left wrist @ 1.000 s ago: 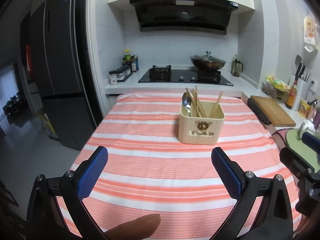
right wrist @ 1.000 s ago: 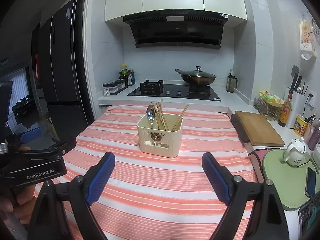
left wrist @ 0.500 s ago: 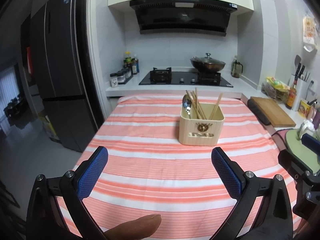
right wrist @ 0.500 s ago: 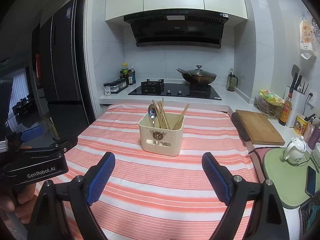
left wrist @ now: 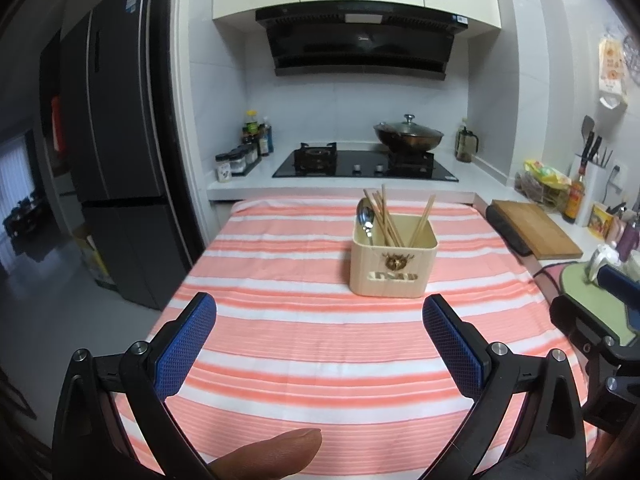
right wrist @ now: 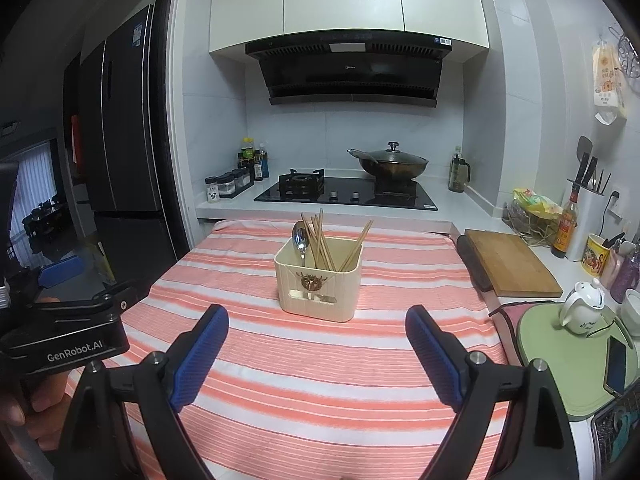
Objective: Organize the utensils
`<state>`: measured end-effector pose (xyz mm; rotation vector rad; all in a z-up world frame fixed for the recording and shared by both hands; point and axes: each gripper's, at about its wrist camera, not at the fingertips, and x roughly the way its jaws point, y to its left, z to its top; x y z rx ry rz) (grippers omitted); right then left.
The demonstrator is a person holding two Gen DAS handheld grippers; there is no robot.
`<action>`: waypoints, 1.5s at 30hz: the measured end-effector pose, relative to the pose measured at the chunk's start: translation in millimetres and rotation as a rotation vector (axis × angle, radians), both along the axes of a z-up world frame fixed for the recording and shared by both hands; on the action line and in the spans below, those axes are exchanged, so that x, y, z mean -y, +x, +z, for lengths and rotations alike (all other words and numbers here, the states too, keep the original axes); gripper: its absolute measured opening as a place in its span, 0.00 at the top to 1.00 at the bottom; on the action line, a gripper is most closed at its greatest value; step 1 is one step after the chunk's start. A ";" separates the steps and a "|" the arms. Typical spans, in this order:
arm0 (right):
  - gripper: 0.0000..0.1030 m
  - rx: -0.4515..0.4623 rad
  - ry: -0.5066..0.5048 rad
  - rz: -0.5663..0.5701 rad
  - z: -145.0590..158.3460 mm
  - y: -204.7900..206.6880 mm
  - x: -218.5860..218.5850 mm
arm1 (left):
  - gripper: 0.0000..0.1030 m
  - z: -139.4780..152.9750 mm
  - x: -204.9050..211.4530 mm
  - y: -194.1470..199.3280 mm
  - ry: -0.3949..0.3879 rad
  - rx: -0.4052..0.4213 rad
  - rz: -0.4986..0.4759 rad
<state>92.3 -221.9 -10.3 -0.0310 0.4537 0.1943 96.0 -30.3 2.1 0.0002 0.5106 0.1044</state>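
Observation:
A cream utensil box (left wrist: 394,266) stands on the striped tablecloth (left wrist: 320,340), holding a metal spoon (left wrist: 365,216) and several wooden chopsticks (left wrist: 386,216). It also shows in the right wrist view (right wrist: 318,280) with the spoon (right wrist: 300,238) and chopsticks (right wrist: 320,240). My left gripper (left wrist: 320,320) is open and empty, held over the cloth short of the box. My right gripper (right wrist: 317,330) is open and empty, also short of the box.
A wooden cutting board (right wrist: 512,266) lies at the right table edge. A green mat (right wrist: 576,360) carries a white teapot (right wrist: 582,308) and a phone. The stove (right wrist: 348,192) with a wok (right wrist: 390,162) stands behind. A fridge (left wrist: 116,184) is on the left.
Both grippers have drawn back and risen slightly, so the box sits a little farther off. Both stay open and empty.

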 end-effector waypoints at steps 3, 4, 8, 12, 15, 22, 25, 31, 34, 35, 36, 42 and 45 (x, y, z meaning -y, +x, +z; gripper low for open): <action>0.11 0.003 0.002 0.003 0.8 -0.7 0.6 | 0.00 0.4 1.6 -0.2 0.002 -0.001 -0.002; 0.11 0.005 -0.001 0.001 1.1 -1.1 0.3 | 0.00 0.8 1.8 -0.2 0.002 -0.001 -0.002; 0.11 0.008 -0.009 -0.010 2.1 -0.7 0.0 | 0.00 0.6 2.0 0.0 0.000 -0.001 -0.003; 0.11 0.009 -0.016 -0.024 2.7 0.6 -0.5 | 0.00 -1.4 3.1 2.0 0.003 -0.011 -0.004; 0.11 0.008 -0.014 -0.032 2.3 1.1 -0.1 | 0.00 -3.3 4.7 3.3 0.005 -0.016 -0.008; 0.11 0.013 -0.016 -0.054 1.8 -0.2 4.4 | 0.00 -4.7 8.7 4.0 0.019 -0.015 -0.019; 0.10 0.008 -0.014 -0.053 0.5 -0.8 4.6 | 0.00 -5.1 10.4 3.3 0.024 -0.015 -0.022; 0.11 0.007 -0.016 -0.048 -0.6 -2.7 1.2 | 0.00 -5.5 10.5 2.3 0.022 -0.015 -0.021; 0.11 0.007 -0.019 -0.050 -0.3 -4.0 -0.5 | 0.00 -5.6 10.6 1.5 0.023 -0.012 -0.020; 0.11 0.007 -0.020 -0.051 -0.3 -3.9 -0.7 | 0.00 -5.6 10.7 1.0 0.023 -0.011 -0.019; 0.11 0.006 -0.022 -0.052 -0.4 -4.4 -0.9 | 0.00 -5.5 10.5 1.0 0.023 -0.010 -0.018; 0.10 0.003 -0.026 -0.048 -0.5 -6.3 -4.4 | 0.00 -6.4 9.1 1.0 0.017 -0.010 -0.009; 0.10 0.003 -0.028 -0.045 -0.7 -6.7 -5.9 | 0.00 -6.4 8.5 1.4 0.018 -0.009 -0.006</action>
